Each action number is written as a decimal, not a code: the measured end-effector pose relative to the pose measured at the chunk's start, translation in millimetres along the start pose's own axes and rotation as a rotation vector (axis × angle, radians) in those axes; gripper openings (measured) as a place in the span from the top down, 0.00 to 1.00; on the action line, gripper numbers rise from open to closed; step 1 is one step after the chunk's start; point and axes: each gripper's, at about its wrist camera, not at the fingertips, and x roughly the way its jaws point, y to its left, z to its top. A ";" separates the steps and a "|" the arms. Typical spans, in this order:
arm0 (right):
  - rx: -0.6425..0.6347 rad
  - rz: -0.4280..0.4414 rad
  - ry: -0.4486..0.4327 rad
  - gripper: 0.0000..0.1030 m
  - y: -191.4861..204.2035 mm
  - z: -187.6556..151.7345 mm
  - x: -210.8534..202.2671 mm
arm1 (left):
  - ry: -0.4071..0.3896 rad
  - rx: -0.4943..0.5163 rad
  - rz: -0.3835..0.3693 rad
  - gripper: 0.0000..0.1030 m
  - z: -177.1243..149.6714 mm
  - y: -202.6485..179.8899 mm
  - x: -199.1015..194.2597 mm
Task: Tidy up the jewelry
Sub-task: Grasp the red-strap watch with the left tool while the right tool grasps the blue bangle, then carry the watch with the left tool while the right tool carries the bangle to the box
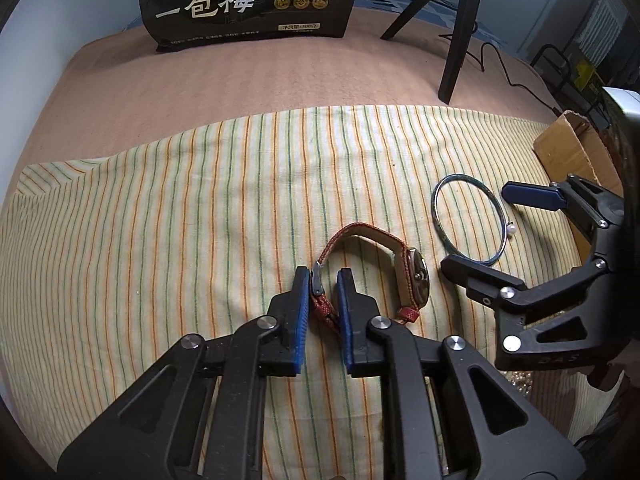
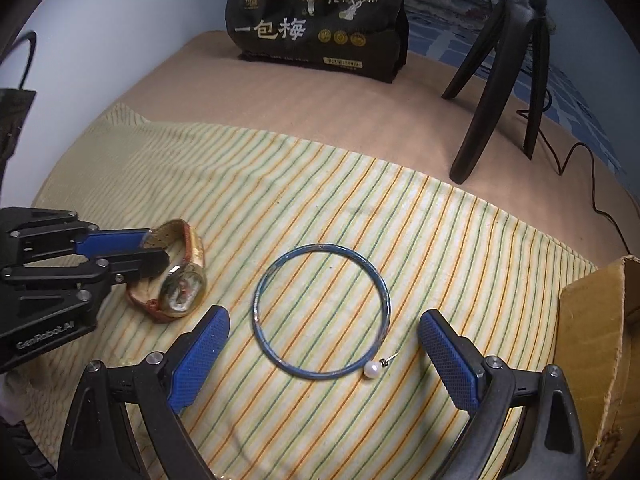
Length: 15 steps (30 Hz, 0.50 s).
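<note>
A wristwatch (image 1: pixel 418 276) with a red woven strap lies on the striped cloth (image 1: pixel 160 220). My left gripper (image 1: pixel 324 280) is shut on the strap's buckle end, with a blue pad pressed to each side. The right wrist view shows the watch (image 2: pixel 184 290) at the left with the left gripper (image 2: pixel 156 248) clamped on its band. A blue bangle (image 2: pixel 256 308) lies flat, and a pearl earring (image 2: pixel 372 369) touches its near edge. My right gripper (image 2: pixel 324 318) hangs open over the bangle, one finger on each side. In the left wrist view the bangle (image 1: pixel 436 208) sits between the right gripper's (image 1: pixel 476 228) spread fingers.
A cardboard box (image 2: pixel 592 340) stands at the right edge of the cloth. At the back, a black snack bag (image 2: pixel 320 20) stands on the pink blanket, and a black tripod (image 2: pixel 500 80) with a trailing cable stands to its right.
</note>
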 end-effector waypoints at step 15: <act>0.021 0.023 -0.010 0.29 -7.7 5.2 1.4 | -0.011 -0.008 0.006 0.92 -0.6 1.7 -2.7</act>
